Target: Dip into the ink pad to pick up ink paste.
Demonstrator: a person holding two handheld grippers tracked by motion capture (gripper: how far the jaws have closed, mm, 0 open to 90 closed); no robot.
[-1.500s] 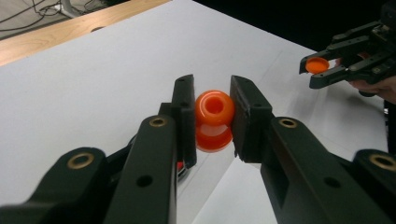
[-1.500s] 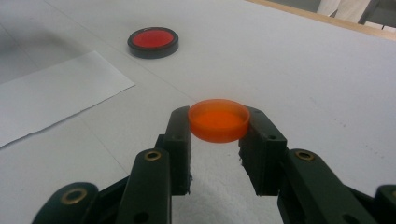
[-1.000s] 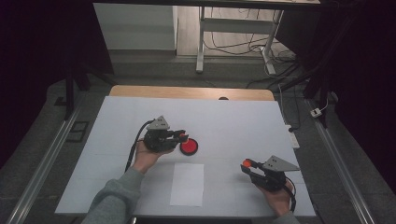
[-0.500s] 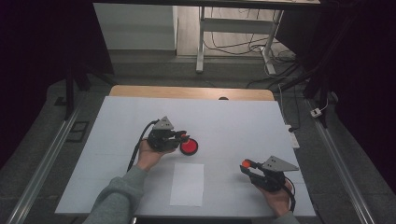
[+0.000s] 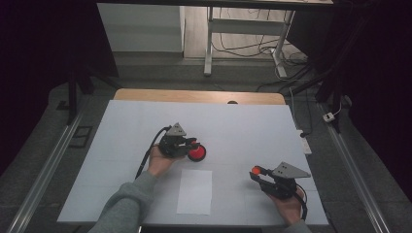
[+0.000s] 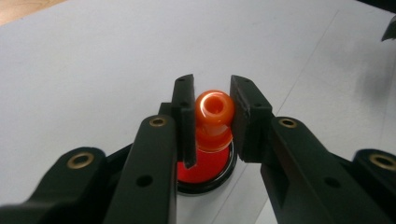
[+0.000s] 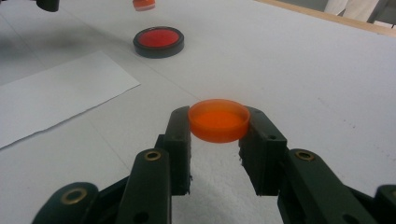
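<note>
My left gripper (image 5: 193, 143) is shut on a small orange stamp with a round knob (image 6: 214, 114), held upright over a round black dish with a red pad (image 6: 205, 170) on the white table sheet. Whether the stamp's foot touches the pad I cannot tell. The pad (image 5: 197, 153) lies just right of the left hand. My right gripper (image 5: 256, 173) hovers low at the front right, shut on a flat orange lid (image 7: 218, 120) gripped by its rim and held level. From the right gripper view the red pad (image 7: 158, 41) lies far off, the stamp (image 7: 143, 4) above it.
A white sheet of paper (image 5: 195, 191) lies on the table near the front edge, between the two hands. The white table cover (image 5: 243, 121) ends at a wooden strip (image 5: 194, 95) at the back. Metal rails run along both sides on the floor.
The left gripper with the stamp has sunk a little and shifted slightly toward the red pad. The right gripper and its lid have stayed in place.
</note>
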